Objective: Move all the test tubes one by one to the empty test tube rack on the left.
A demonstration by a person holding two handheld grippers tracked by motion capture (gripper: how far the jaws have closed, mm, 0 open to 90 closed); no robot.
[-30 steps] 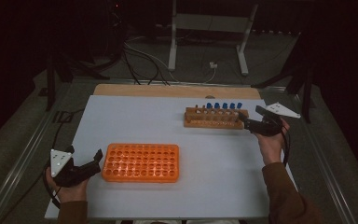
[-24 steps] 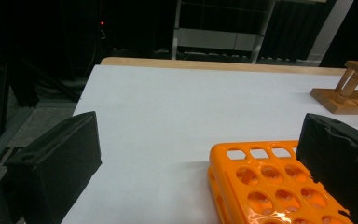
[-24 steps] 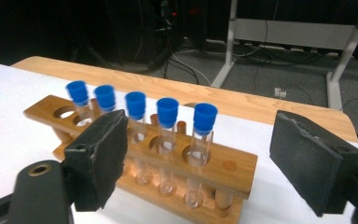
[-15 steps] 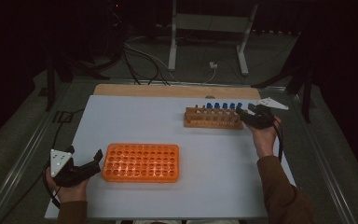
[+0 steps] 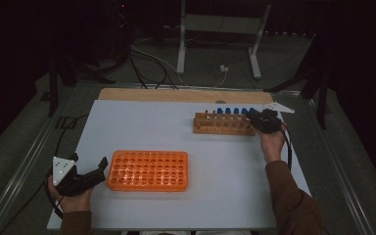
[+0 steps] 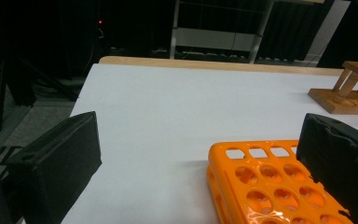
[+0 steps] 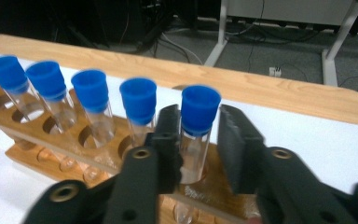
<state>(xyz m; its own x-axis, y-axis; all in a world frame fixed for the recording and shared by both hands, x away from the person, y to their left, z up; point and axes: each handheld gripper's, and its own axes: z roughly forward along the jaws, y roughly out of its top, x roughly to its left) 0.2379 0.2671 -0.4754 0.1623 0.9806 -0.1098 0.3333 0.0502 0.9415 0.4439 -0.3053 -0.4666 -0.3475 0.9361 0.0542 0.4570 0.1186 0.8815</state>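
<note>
white tabletop [image 5: 186,132] on a wooden board [image 5: 176,94] | grey floor beyond: tangled cables [image 5: 147,63], white plug [image 5: 223,69] | metal stand legs [image 5: 181,49] | dark surroundings

Both grippers are chunky black plastic: the left gripper [image 5: 89,175] has a grey three-cornered plate on top and fat square pads [image 6: 58,161], the right gripper [image 7: 198,140] shows brass-ringed screw holes, ridged jaws, black cable. Brown sleeves [image 5: 289,196].
</note>
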